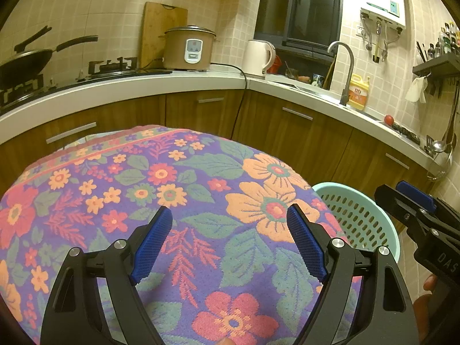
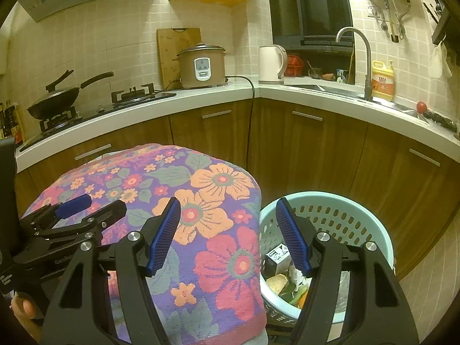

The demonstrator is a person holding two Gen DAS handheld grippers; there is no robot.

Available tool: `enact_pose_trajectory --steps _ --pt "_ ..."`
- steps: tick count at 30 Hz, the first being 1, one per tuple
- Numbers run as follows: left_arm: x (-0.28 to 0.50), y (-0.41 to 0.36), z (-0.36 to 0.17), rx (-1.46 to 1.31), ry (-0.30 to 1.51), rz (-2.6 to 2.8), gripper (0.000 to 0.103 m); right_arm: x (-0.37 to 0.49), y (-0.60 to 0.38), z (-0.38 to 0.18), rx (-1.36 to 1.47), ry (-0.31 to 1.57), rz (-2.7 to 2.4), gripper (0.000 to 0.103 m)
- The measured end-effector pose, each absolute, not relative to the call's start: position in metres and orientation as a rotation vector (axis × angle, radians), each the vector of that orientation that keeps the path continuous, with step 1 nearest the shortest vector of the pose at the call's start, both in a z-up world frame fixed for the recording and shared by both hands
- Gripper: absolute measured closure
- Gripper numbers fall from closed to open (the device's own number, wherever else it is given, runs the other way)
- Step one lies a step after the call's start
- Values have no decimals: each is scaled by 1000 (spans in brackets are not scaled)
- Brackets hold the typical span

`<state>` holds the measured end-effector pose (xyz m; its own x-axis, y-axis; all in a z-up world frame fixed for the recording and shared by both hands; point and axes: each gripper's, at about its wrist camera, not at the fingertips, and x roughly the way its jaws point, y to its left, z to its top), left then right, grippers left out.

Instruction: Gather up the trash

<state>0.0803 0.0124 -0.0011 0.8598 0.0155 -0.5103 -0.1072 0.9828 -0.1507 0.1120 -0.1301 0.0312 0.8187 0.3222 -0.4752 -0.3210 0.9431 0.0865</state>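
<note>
A pale green perforated basket (image 2: pixel 371 227) stands on the floor to the right of a table draped in a flowered cloth (image 2: pixel 201 215). Inside it lie several bits of trash (image 2: pixel 283 283): a small carton, a crumpled piece and green and orange scraps. My right gripper (image 2: pixel 228 215) hangs open over the table's right edge and the basket rim, nothing between its blue pads. My left gripper (image 1: pixel 230 224) is open above the flowered cloth (image 1: pixel 143 187), holding nothing. The basket (image 1: pixel 359 218) shows at its right, and the right gripper (image 1: pixel 414 201) beyond that.
Brown cabinets under a white L-shaped counter (image 2: pixel 218 97) close off the far side. On it stand a wok (image 2: pixel 57 97), a rice cooker (image 2: pixel 201 66), a kettle (image 2: pixel 271 63), a sink tap (image 2: pixel 365 57) and a yellow detergent bottle (image 2: pixel 382 80). A black power cord (image 2: pixel 250 120) hangs down the cabinets.
</note>
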Motion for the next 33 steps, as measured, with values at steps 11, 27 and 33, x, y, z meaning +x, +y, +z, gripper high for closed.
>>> enact_pose_trajectory --steps 11,27,33 --pt "82 14 1 -155 524 60 22 112 -131 33 2 501 340 38" --pt "82 14 1 -141 515 66 22 110 -134 33 8 501 337 38" --pt "81 12 1 -135 512 66 22 110 -135 33 7 502 333 38"
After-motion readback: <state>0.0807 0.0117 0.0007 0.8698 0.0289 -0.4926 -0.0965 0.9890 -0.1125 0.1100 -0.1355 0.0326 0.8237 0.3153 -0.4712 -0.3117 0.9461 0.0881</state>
